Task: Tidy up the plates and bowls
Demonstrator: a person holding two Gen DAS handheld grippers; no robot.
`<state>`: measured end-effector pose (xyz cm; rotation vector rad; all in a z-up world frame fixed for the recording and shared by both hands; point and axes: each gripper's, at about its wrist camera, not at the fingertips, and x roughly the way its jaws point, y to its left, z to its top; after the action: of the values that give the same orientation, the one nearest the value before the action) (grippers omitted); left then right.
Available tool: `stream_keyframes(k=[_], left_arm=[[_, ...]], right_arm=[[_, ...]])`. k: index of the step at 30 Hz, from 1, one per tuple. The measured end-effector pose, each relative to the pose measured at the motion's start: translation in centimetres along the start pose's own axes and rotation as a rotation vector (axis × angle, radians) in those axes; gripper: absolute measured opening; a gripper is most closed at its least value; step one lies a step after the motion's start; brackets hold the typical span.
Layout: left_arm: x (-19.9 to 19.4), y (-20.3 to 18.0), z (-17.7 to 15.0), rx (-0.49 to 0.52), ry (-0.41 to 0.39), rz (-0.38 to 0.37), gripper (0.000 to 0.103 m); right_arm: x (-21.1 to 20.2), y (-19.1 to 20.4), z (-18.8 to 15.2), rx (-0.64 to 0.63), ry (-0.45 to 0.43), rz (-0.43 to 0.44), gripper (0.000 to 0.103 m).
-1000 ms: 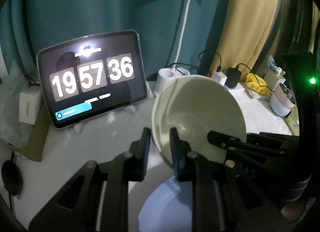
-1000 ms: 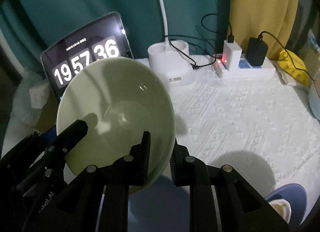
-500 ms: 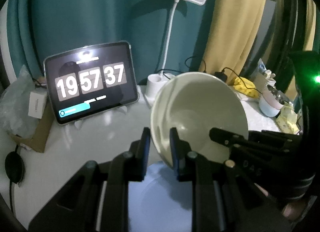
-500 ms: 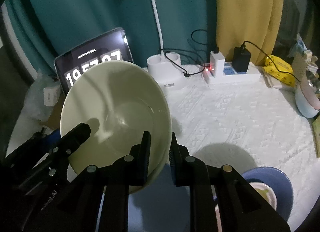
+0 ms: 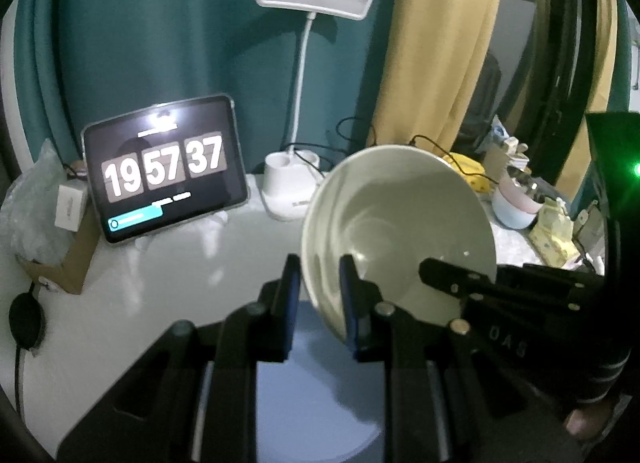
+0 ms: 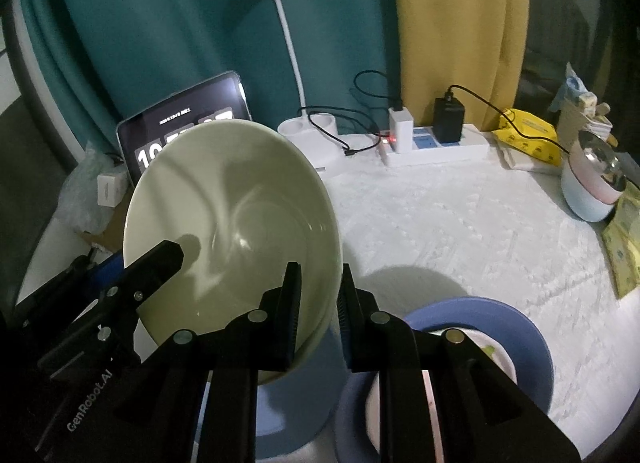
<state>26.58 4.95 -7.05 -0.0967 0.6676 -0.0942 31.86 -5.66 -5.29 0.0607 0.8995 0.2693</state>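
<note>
Pale green bowl (image 6: 232,219) tilted, clear of the bench (image 6: 460,231), rim clamped both sides by left tool (image 5: 318,299) and right tool (image 6: 318,303); blue plate (image 5: 316,387) directly beneath, toward bench's near edge.

Home room, likely a bedroom or living corner: white textured tablecloth (image 6: 460,231) over a table backed by teal curtain (image 5: 160,43) and yellow curtain (image 6: 452,23). On the cloth, a white desk lamp (image 5: 308,15) stands at the back; left of the lamp a tablet clock (image 5: 164,167), right of it a power strip (image 6: 436,147) with chargers. Further right of the lamp, a yellow wipes pack (image 6: 528,135) and household clutter.
</note>
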Motion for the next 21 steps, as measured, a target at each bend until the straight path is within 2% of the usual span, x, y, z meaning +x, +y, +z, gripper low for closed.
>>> stream_keyframes(k=[21], left_arm=[[-1.0,-7.0,-1.8,0.062,0.028,-0.062,0.02]], right_arm=[[-4.6,-6.2,-3.1,0.062,-0.03,-0.034,0.018]])
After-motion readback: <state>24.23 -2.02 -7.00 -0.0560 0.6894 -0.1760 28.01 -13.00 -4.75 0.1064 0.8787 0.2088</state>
